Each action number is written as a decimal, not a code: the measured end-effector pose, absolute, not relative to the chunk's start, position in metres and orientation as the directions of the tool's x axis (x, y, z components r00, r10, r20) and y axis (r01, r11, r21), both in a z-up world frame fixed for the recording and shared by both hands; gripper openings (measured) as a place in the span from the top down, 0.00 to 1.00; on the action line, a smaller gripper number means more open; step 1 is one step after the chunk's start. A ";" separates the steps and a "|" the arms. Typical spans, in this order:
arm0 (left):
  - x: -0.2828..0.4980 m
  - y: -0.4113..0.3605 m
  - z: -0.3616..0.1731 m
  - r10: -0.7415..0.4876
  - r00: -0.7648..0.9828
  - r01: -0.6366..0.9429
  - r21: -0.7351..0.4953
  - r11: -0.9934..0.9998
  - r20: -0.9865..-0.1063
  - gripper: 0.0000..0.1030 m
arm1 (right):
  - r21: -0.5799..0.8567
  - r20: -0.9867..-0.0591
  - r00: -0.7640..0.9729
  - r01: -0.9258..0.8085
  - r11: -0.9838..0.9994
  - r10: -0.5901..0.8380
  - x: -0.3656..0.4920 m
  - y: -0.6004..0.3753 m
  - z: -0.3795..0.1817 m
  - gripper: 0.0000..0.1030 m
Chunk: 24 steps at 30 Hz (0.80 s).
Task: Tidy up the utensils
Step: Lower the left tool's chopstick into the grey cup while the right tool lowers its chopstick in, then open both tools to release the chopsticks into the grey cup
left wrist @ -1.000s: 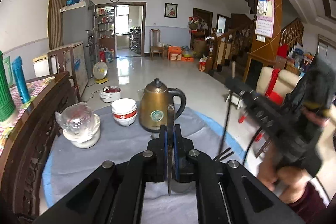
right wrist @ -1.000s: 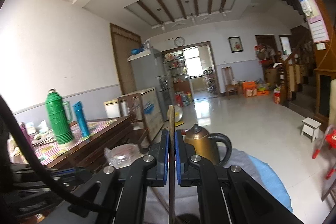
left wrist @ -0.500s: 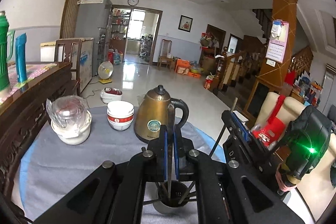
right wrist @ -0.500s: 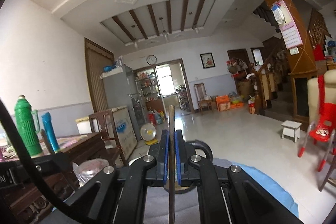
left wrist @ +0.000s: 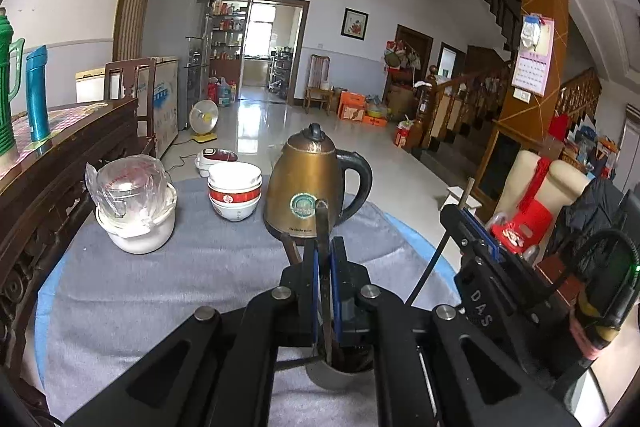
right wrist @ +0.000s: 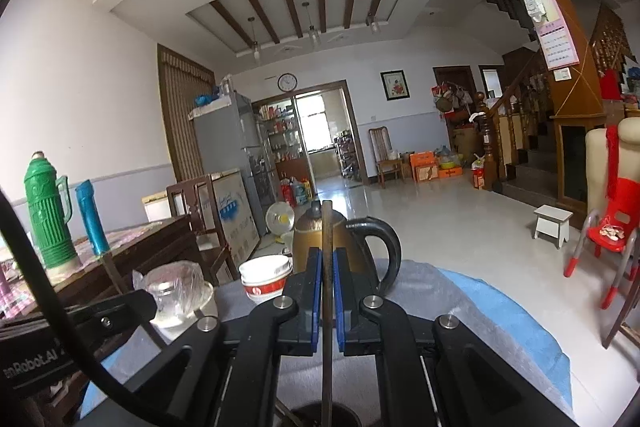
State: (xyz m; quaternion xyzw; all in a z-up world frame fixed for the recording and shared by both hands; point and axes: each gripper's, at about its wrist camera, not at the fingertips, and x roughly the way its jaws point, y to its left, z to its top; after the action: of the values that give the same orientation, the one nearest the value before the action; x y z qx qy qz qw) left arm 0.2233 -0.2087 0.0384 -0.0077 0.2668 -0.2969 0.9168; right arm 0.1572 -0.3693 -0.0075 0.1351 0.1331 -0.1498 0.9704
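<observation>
Both claws clamped on utensils above the holder cup.

I see the left claw point(left wrist: 325, 267) gripping a dark utensil point(left wrist: 323, 227), long axis upright, lower end inside the cup point(left wrist: 338, 377) in front of the kettle point(left wrist: 308, 187). My right claw point(right wrist: 327, 283) grips a chopstick point(right wrist: 327, 227), also upright, over that cup.

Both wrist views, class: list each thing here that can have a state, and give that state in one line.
left gripper: shut on a chopstick
right gripper: shut on a second chopstick
holder cup: upright, utensils inside
kettle: upright, lid on
bowls: stacked
glass cup: wrapped in plastic
</observation>
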 end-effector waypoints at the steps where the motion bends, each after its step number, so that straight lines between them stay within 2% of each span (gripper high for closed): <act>1: 0.221 -0.209 0.037 -0.549 0.679 0.545 -0.166 0.822 -0.487 0.94 | 0.219 -0.302 0.919 0.325 0.920 -0.253 0.155 -0.369 -0.008 0.94; 8: 0.200 -0.209 0.035 -0.529 0.674 0.581 -0.074 0.811 -0.515 0.92 | 0.193 -0.318 0.921 0.297 0.935 -0.227 0.131 -0.360 -0.010 0.94; 17: 0.184 -0.208 0.019 -0.461 0.649 0.586 0.011 0.810 -0.605 0.91 | 0.182 -0.351 0.913 0.283 0.942 -0.206 0.115 -0.349 -0.020 0.94; 24: 0.170 -0.199 0.015 -0.385 0.694 0.543 0.091 0.835 -0.608 0.84 | 0.211 -0.365 0.910 0.287 0.934 -0.196 0.109 -0.349 -0.025 0.93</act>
State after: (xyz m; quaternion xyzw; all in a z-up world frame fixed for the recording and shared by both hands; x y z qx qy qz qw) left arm 0.1702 -0.1995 0.0145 0.1331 0.2967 -0.2545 0.9107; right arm 0.1090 -0.3486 -0.0254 0.1312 0.1718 -0.1247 0.9684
